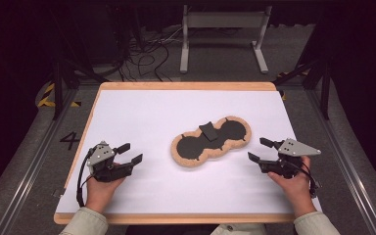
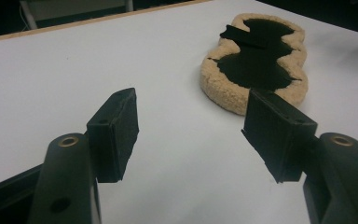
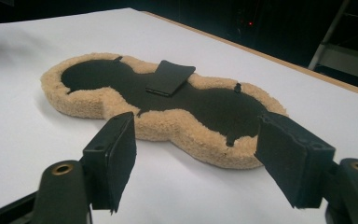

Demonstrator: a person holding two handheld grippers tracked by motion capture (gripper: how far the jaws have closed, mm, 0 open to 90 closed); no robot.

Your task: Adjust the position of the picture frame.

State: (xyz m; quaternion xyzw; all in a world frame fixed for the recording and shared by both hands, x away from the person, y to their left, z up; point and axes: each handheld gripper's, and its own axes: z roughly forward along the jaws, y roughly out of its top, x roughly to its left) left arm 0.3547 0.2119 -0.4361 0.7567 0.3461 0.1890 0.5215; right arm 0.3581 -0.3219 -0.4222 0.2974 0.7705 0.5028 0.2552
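A peanut-shaped pad [image 1: 210, 141] with a tan fleecy rim and a black inner face lies flat in the middle of the white table; a small black tab [image 1: 208, 130] rests across its waist. It appears again as the fleecy pad [image 2: 256, 60] up and to the right of the jaws in the left gripper view, and just beyond the jaws as the fleecy pad [image 3: 168, 107] in the right gripper view. My left gripper [image 1: 129, 152] is open, left of the pad, with nothing between its jaws. On the pad's right side my right gripper [image 1: 262, 150] is open and empty.
The white table top [image 1: 142, 112] has a wooden edge all round. Behind it stand a grey metal frame [image 1: 223, 34] and loose cables on the floor. Bare white surface lies between each gripper and the pad.
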